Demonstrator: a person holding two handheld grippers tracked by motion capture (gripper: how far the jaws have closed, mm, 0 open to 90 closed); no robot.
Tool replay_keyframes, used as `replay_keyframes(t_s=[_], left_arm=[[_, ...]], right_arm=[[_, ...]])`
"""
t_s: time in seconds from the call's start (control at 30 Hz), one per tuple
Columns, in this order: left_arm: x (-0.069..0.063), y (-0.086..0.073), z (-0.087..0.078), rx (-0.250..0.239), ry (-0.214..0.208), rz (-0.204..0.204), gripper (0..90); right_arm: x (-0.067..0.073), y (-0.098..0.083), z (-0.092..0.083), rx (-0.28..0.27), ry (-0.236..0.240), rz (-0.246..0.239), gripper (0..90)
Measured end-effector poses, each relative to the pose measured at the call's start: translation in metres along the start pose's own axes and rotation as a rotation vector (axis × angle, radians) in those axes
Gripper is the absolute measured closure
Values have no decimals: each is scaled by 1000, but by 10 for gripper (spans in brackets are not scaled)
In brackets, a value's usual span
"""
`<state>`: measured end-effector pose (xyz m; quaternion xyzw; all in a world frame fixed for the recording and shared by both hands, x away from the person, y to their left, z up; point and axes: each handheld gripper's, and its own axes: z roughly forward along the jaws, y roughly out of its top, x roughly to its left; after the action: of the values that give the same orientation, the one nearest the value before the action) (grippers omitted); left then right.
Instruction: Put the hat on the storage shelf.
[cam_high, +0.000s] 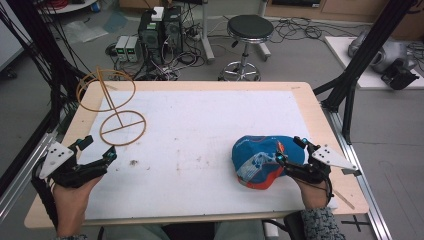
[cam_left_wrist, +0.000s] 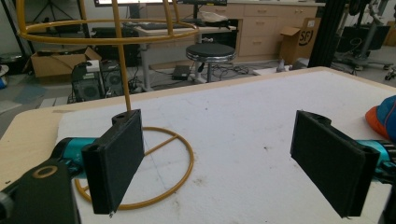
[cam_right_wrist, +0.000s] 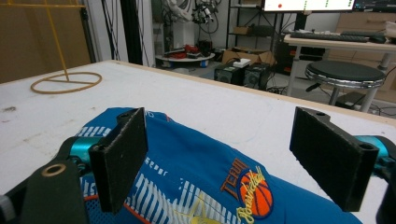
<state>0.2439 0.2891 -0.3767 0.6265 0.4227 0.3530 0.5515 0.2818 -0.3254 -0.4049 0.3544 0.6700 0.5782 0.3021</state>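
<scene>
White foam-topped wooden table (cam_high: 200, 125): far to the cap's left stands the yellow wire hat stand (cam_high: 112, 107). The blue-and-orange basketball cap (cam_high: 260, 160) lies near the table's right edge. Right gripper (cam_high: 290, 150) hovers spread over it; left gripper (cam_high: 100, 147) spread, empty, by the stand.

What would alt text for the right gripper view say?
A blue cap with a basketball logo lies on a white table, between the open right tool. A yellow wire stand sits far left.
</scene>
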Motion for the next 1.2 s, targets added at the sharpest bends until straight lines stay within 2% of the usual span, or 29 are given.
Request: replay_keyframes(t_s=[0.27, 0.53, 0.7, 0.77, 0.87, 0.93, 1.03, 1.1, 1.2], left_arm=[[1, 1, 0, 12, -7, -19, 178], [1, 2, 0, 4, -8, -18, 179], [1, 2, 0, -1, -11, -19, 180], [1, 2, 0, -4, -11, -21, 180], [1, 2, 0, -5, -7, -15, 182], [1, 2, -1, -8, -5, -14, 187], [1, 2, -1, -10, -7, -14, 190], [0, 2, 0, -10, -8, -14, 190], [0, 2, 0, -11, -14, -14, 191]], right_arm=[[1, 1, -1, -5, 9, -3, 186], [3, 3, -2, -19, 33, -10, 193], [9, 6, -2, -34, 90, -29, 207], [11, 6, 0, -45, 139, -33, 218], [16, 6, 3, -40, 187, -50, 255], [17, 5, 5, -33, 197, -56, 269], [23, 3, 10, -5, 236, -75, 357], [25, 2, 12, -3, 253, -92, 379], [26, 2, 14, 6, 263, -99, 408]])
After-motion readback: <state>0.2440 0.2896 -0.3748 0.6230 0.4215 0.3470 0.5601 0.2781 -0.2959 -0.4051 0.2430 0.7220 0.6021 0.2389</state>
